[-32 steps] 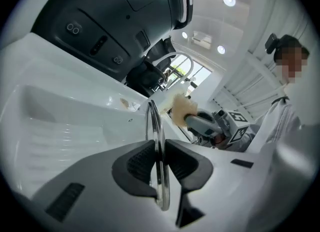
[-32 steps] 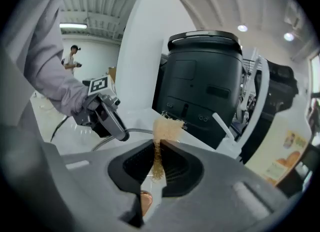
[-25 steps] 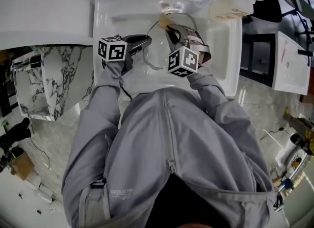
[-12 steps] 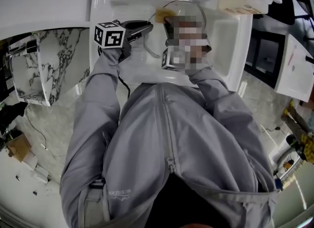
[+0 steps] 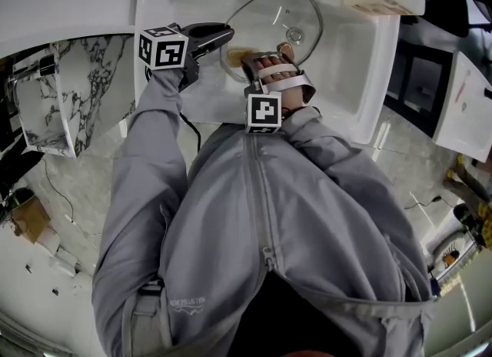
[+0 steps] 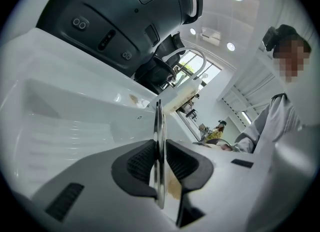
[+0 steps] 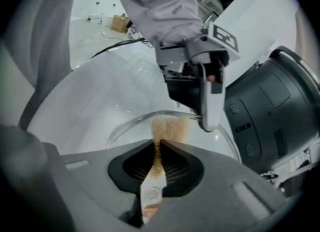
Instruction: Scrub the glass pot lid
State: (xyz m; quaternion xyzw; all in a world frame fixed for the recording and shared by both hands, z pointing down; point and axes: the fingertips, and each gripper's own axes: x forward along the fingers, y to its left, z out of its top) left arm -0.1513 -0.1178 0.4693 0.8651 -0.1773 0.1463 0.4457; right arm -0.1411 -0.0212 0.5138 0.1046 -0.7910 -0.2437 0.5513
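Left gripper (image 6: 159, 162) pinches the steel rim of the glass pot lid (image 5: 280, 18), tilted up just ahead of it inside the white sink (image 5: 361, 71). Right gripper (image 7: 157, 163) clamps a tan scrub pad (image 7: 169, 127) against the glass, near the left jaws. Lid is probably heavy, rigid, slick when wet and breakable, so the rim looks the safest hold.
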